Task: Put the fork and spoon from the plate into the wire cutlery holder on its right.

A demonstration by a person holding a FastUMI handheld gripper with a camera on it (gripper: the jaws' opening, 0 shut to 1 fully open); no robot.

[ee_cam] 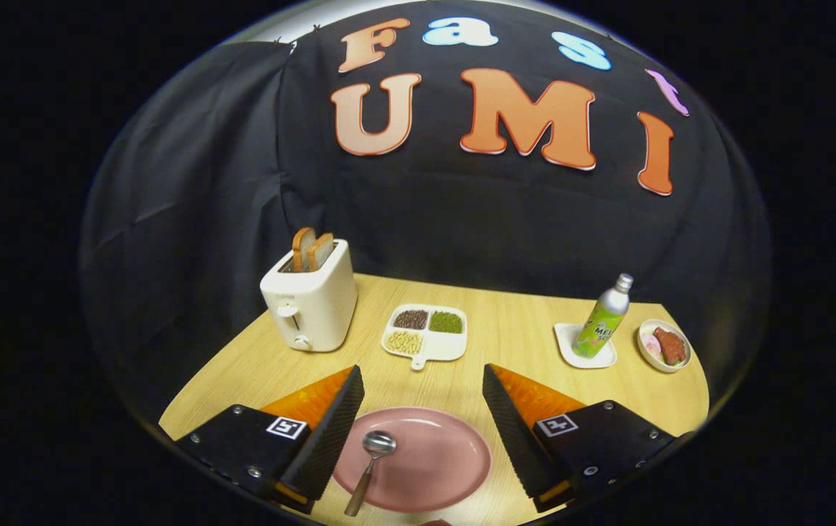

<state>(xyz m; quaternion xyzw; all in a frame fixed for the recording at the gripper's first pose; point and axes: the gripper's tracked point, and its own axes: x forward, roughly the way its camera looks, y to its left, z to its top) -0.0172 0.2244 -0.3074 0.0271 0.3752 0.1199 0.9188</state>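
- My jaws (423,431) hang wide apart above the pink plate (418,456), holding nothing; the 2 ribbed pads (330,435) frame the plate from either side.
- The spoon (370,467) lies on the plate's left part, just inside my left pad, bowl pointing away from me toward the far bench (513,321) and handle running back toward me, overhanging the plate's near rim.
- Its long axis runs roughly along my line of sight, tilted slightly leftward at the handle end, so the jaws stand about square across it. That is the relation my next move turns on.
- The spoon sits left of the midline between the pads; I judge I must shift left and drop before closing, or the left pad may land on top of it.
- I cannot make out a fork on the plate, nor the wire cutlery holder to its right.
- Beyond the plate stand a white toaster (312,303) with 2 slices, a divided dish (425,330) of beans and seeds, a bottle (603,318) on a small white tray (584,349), and a small bowl (665,345) of food.
- The spoon is not yet gripped; I judge it thin, low and liable to slip.
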